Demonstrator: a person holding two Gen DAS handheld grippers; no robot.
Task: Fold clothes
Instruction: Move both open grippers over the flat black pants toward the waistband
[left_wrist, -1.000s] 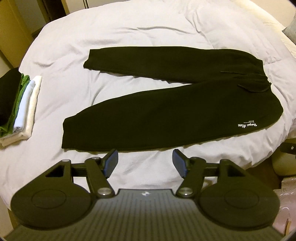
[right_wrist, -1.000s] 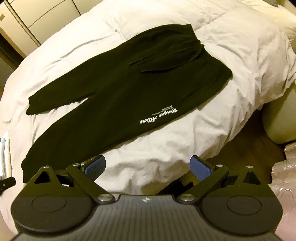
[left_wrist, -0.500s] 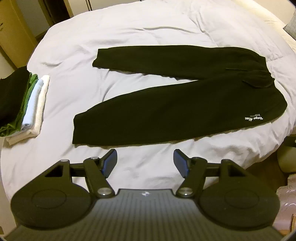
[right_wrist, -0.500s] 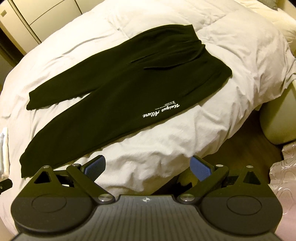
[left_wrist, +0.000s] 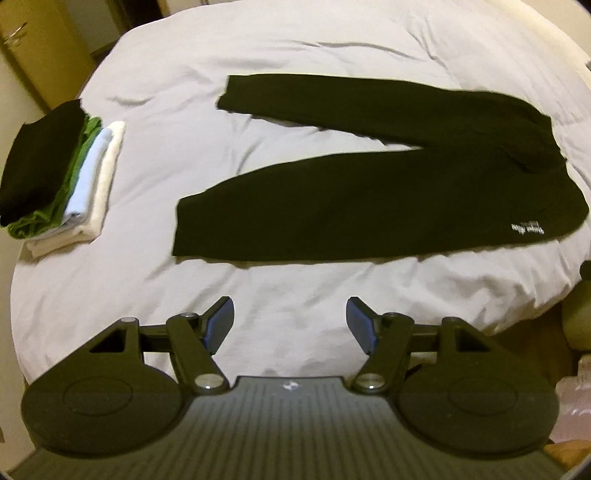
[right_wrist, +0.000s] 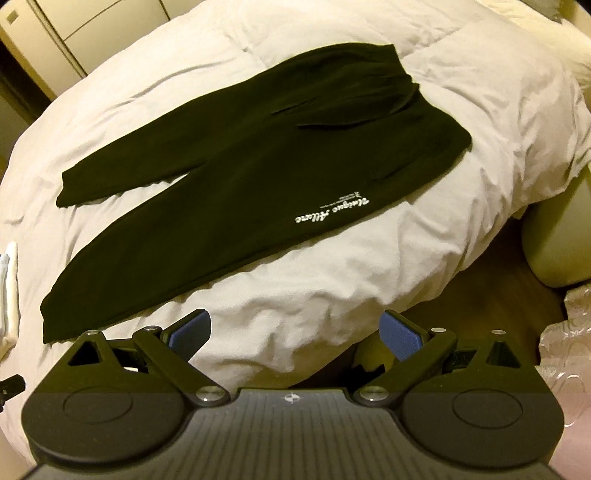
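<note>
A: Left gripper (left_wrist: 290, 325)?
B: Jaws parted wide, nothing between the blue pads (left_wrist: 221, 321). Hanging over bare white duvet (left_wrist: 166, 158), short of the fabric.

A: Right gripper (right_wrist: 293, 336)?
B: Also spread wide and empty. Blue fingertips (right_wrist: 400, 334) above the rumpled front edge of the duvet, with dark floor (right_wrist: 491, 288) showing just past the right pad.

A: And beyond the claws?
B: Black pants (left_wrist: 369, 218) laid flat on the duvet, apart from both grippers. Two legs splayed in a narrow V, cuffs toward the left, waistband toward the right. Nearer leg running closest to the left gripper. White script lettering (right_wrist: 330, 210) on the near hip, clear in the right wrist view, blurred in the left one.

A: Anything else on the bed?
B: Folded stack (left_wrist: 59, 173) at the far left, well apart from the pants: black on top, then green, pale blue, and white at the bottom. Wooden door (left_wrist: 37, 44) behind it. Cabinet fronts (right_wrist: 66, 33) at upper left in the right wrist view.
</note>
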